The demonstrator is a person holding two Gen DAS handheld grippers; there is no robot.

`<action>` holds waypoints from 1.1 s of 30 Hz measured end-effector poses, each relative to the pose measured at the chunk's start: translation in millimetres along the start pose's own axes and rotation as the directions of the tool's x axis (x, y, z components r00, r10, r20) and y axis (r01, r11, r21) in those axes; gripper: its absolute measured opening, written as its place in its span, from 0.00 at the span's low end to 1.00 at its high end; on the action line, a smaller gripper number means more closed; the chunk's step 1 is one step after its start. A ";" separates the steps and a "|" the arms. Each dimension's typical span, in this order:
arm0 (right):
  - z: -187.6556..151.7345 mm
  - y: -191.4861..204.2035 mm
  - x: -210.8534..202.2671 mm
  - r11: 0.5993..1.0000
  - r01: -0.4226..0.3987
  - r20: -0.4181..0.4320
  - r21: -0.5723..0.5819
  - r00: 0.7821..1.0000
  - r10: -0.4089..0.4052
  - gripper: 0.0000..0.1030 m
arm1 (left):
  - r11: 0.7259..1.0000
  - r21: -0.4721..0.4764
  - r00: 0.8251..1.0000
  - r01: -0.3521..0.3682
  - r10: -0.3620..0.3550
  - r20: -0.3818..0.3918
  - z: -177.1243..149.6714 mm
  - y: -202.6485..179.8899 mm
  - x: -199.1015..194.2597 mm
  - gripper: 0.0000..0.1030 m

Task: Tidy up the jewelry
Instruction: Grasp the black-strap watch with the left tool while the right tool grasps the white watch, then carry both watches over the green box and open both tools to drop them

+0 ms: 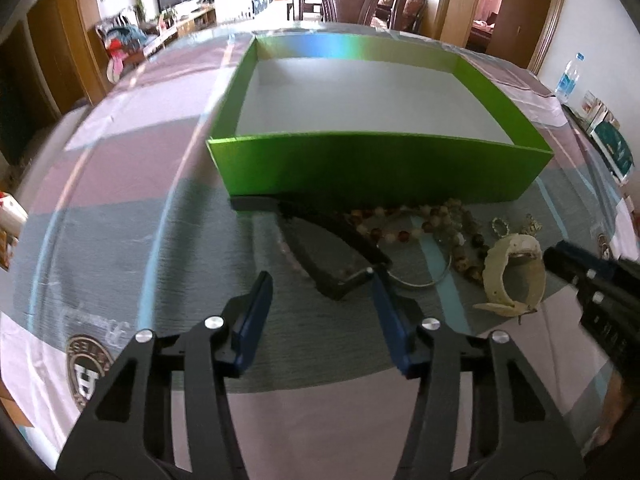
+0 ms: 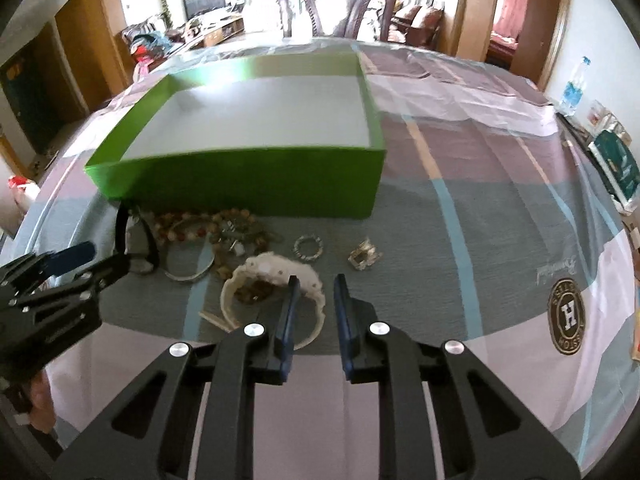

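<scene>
Box at the back of the table, jewelry strewn in front of it

In the right wrist view the box (image 2: 256, 176) sits on the table (image 2: 500, 208) in the upper middle of the frame, with a chair (image 2: 336, 4) behind the table's far edge. Just below the box's near wall lies a heap of bead bracelets (image 2: 208, 224); a bangle (image 2: 190, 270) lies under the heap at its left, a watch (image 2: 272, 292) below it at centre, a ring (image 2: 308, 247) to the right, and a clasp (image 2: 364, 258) further right. A bottle (image 2: 574, 86) stands at the upper right edge.
</scene>
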State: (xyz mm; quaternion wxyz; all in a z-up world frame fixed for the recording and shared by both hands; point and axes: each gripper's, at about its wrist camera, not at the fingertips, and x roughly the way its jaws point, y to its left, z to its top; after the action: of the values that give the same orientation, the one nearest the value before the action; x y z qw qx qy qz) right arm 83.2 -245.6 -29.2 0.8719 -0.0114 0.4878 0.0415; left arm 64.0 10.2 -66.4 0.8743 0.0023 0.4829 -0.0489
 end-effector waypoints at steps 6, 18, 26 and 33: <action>-5.1 4.8 11.0 0.999 0.029 -0.011 -0.025 1.000 -0.029 0.19 | 1.000 -0.004 0.999 0.012 -0.012 -0.042 -1.9 -0.4 12.0 0.38; 0.3 -10.4 2.5 0.999 0.031 0.028 0.011 0.999 -0.031 0.03 | 1.000 0.011 0.999 0.015 -0.015 -0.037 -2.4 -6.7 6.1 0.20; 7.4 -22.3 4.6 0.998 -0.017 0.014 0.061 1.000 0.017 0.45 | 1.000 0.021 0.999 0.021 -0.021 0.036 10.0 -13.6 -10.5 0.70; 5.3 -2.5 10.1 0.998 -0.063 0.011 0.013 0.998 0.062 0.62 | 0.998 0.054 1.000 -0.020 0.019 0.019 20.8 -24.5 12.3 0.75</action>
State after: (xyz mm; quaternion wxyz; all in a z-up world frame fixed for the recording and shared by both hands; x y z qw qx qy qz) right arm 93.2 -247.1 -35.1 0.8728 0.0099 0.4836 0.0655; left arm 85.9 -16.3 -64.6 0.8788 0.0304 0.4733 -0.0534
